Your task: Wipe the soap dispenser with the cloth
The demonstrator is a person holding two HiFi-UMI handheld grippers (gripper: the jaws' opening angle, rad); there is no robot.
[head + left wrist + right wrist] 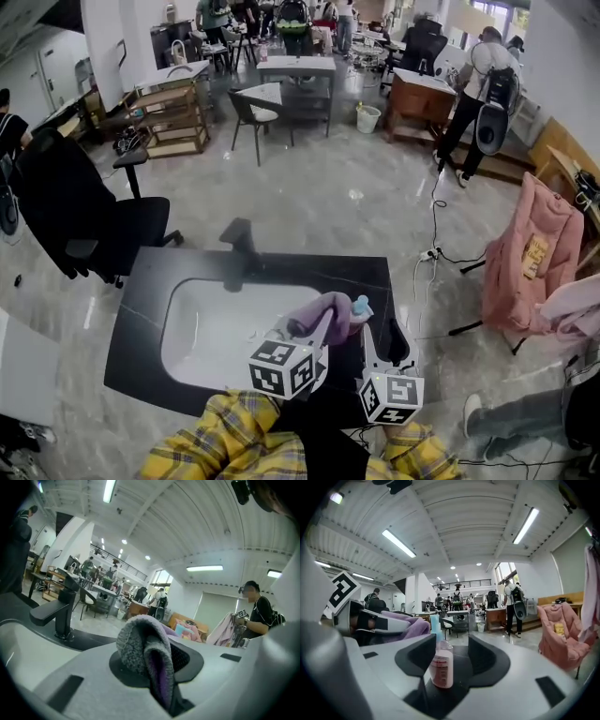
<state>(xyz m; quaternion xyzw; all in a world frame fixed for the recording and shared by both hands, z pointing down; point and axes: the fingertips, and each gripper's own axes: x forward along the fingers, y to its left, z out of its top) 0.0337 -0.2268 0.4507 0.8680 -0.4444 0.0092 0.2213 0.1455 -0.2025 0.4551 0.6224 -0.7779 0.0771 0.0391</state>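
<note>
Soap dispenser (442,667) loose between wide right tongs (452,656)
Left tongs (157,660) grip the cloth (139,639); a firm wipe could topple it.

We are in a big open lab hall: a free-standing sink bench (141,314) on polished stone floor (328,192), office chair (98,225), work desks (296,66), trailing cable (434,220), people with backpacks (473,89).

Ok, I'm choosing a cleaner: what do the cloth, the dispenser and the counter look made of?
Cloth: soft fleece or microfibre, judging by its nubby grey pile and purple inner side.
Dispenser: probably clear glossy plastic; pink liquid shows through, and the top is pale blue.
Counter: smooth dark slab with a sheen, stone or laminate, can't tell which.
</note>
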